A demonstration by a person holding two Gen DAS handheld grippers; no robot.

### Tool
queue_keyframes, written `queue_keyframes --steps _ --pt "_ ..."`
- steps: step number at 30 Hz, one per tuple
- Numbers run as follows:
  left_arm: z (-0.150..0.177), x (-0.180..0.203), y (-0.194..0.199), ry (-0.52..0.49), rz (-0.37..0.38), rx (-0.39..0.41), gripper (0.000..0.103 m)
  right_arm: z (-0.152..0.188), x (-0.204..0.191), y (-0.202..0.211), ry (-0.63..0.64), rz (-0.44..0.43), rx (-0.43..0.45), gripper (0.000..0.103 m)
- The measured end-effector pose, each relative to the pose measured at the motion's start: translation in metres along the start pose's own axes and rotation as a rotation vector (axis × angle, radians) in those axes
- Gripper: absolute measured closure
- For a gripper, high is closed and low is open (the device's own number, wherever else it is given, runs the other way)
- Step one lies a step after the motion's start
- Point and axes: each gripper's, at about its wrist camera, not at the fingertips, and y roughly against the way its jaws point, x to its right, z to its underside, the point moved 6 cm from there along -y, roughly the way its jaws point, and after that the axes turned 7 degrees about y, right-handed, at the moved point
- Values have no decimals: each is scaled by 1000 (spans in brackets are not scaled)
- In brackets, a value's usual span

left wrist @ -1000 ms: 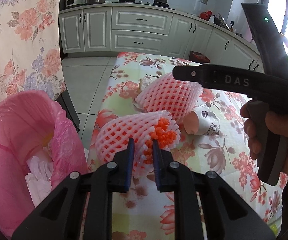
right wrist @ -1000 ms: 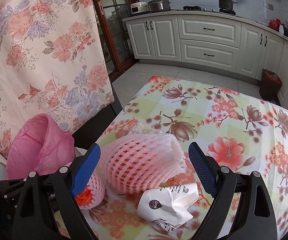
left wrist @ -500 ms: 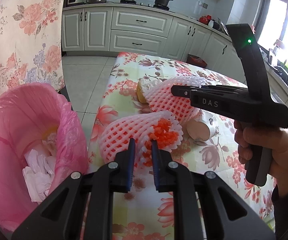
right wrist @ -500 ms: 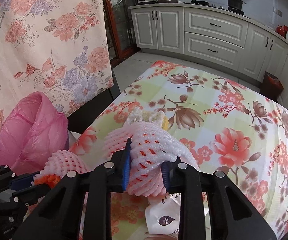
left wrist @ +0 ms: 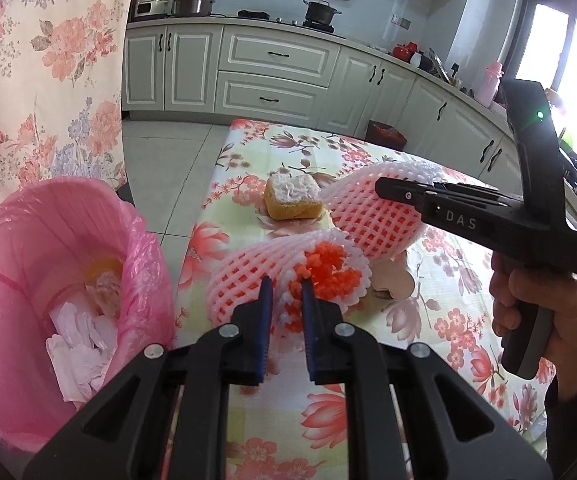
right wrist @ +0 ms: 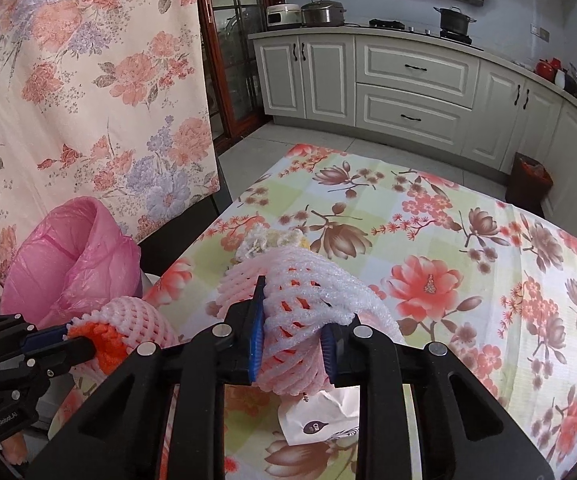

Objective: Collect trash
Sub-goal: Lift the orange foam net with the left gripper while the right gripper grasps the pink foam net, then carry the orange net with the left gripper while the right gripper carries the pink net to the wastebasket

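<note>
My left gripper point(left wrist: 285, 286) is shut on the rim of a pink foam fruit net point(left wrist: 256, 276) with an orange inside, held above the table's left edge. It also shows in the right wrist view point(right wrist: 136, 320). My right gripper point(right wrist: 294, 320) is shut on a second, larger pink foam net point(right wrist: 308, 288), lifted off the floral tablecloth point(right wrist: 468, 248); it shows in the left wrist view point(left wrist: 372, 220). A pink-lined trash bin point(left wrist: 40, 248) with white tissues stands left of the table, also in the right wrist view point(right wrist: 68, 248).
A yellow sponge-like piece with a white top point(left wrist: 292, 196) lies on the table beyond the nets. A crumpled white paper cup point(right wrist: 324, 416) lies under my right gripper. A floral curtain point(right wrist: 88, 80) hangs at left. Kitchen cabinets point(right wrist: 408, 80) line the back.
My right gripper closed on the larger net and lifted it, uncovering the yellow piece. My left gripper kept its hold and raised its net slightly.
</note>
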Motion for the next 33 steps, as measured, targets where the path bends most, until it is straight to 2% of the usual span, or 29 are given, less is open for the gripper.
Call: queue_keyframes --steps 19,26,33 --pt "-17 8 60 -12 28 121 89 -3 -2 65 -28 29 98 79" --pt "-28 -12 96 13 -1 193 89 -7 -17 86 -18 24 132 79" --pt "-35 -51 132 63 -57 255 89 -18 -46 95 19 -3 150 79"
